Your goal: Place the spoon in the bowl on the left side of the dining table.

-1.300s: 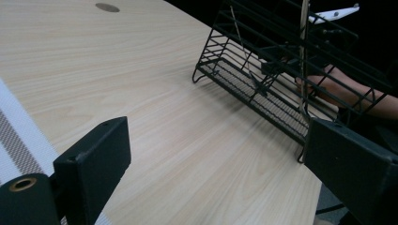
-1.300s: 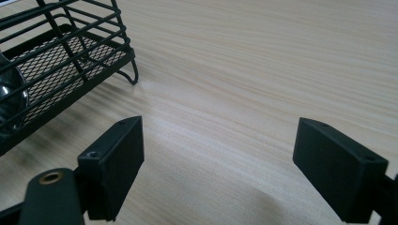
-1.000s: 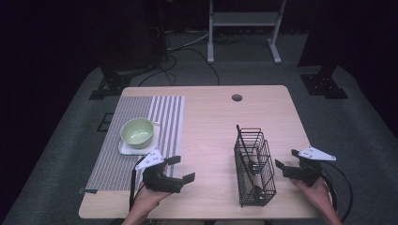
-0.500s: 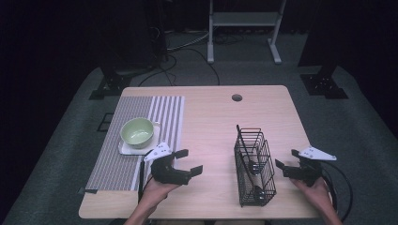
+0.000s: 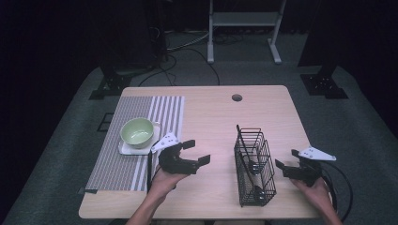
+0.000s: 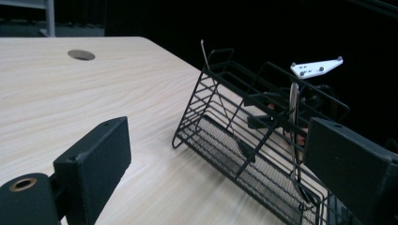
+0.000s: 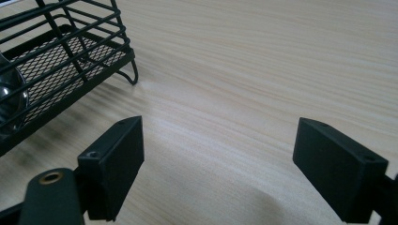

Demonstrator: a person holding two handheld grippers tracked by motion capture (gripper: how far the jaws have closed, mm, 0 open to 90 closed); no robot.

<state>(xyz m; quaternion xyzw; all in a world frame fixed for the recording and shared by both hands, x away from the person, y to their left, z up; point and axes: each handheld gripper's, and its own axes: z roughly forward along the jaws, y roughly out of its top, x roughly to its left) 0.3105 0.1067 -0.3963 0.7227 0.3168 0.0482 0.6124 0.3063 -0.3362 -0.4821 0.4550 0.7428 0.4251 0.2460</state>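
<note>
Both your tongs are spread and empty, yet your left tongs (image 5: 192,152) have swung from the bowl (image 5: 137,131) toward the wire cutlery basket (image 5: 254,165), while your right tongs (image 5: 287,159) wait beside it.

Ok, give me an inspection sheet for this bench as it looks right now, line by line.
Surface: light wooden table with a round cable hole; striped mat on its left part.
Job's things: black wire basket right of centre, holding utensils; which ones cannot be told.
Clutter: green bowl on a white square plate, on the mat.
Grippers: left gripper open, empty, jaws toward the basket; right gripper open, empty, beside the basket's right side.
Cables: black cable loops off the right gripper; more cables on the floor behind.
Surroundings: grey carpet, dark room, white frame legs beyond the table.
</note>
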